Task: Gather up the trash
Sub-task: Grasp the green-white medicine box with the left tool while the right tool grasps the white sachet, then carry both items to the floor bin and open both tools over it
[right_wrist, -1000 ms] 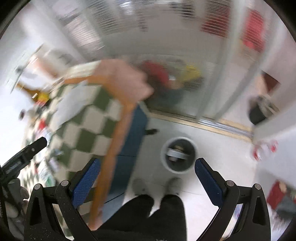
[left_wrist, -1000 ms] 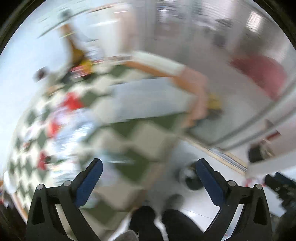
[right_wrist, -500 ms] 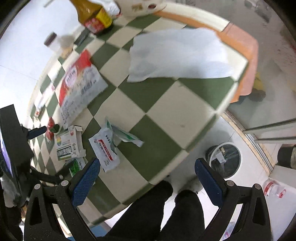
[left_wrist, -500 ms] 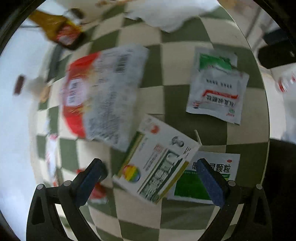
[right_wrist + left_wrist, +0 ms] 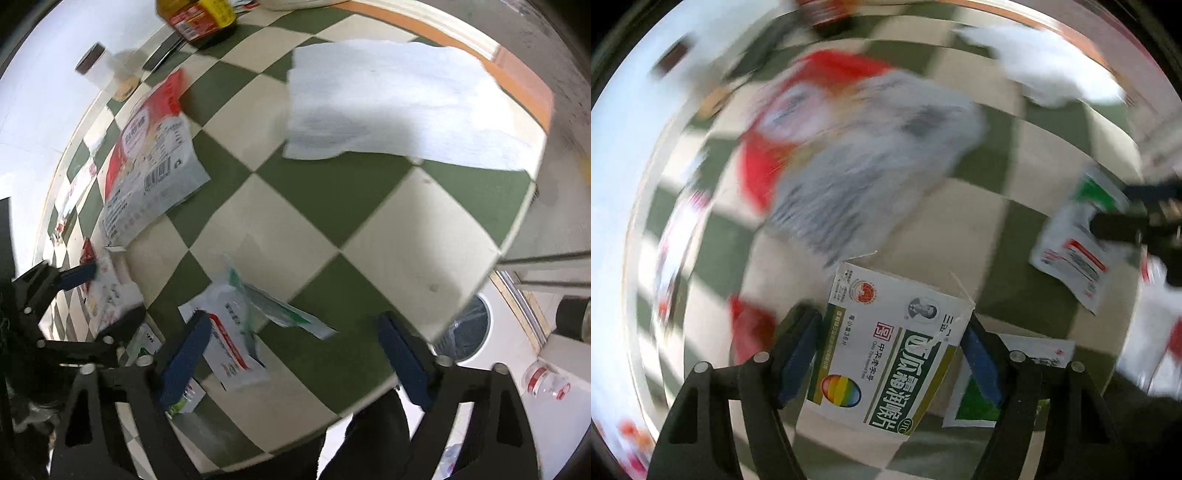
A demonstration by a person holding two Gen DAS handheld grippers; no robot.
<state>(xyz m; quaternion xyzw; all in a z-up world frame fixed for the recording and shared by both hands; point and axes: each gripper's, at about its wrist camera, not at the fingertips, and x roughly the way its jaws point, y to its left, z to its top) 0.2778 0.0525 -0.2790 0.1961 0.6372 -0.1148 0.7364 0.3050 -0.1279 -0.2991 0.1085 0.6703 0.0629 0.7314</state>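
Your left gripper (image 5: 892,354) points down over white medicine box (image 5: 886,354) on green-and-cream checked table (image 5: 332,192); jaws closing, box between them, pads close beside its edges, contact unclear. Your right gripper (image 5: 295,354) hovers near table edge, jaws closing from wide, nothing gripped; torn sachet (image 5: 236,343) lies by its left pad. Red-and-grey bag (image 5: 147,158) and white tissue (image 5: 399,103) lie farther off.

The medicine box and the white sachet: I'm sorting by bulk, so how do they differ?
The medicine box is a thick carton; the white sachet is a thin, torn-open packet. The box lies between the closing left gripper's jaws; the sachet lies before the right gripper, partly under one finger. Both rest on the checkered table.
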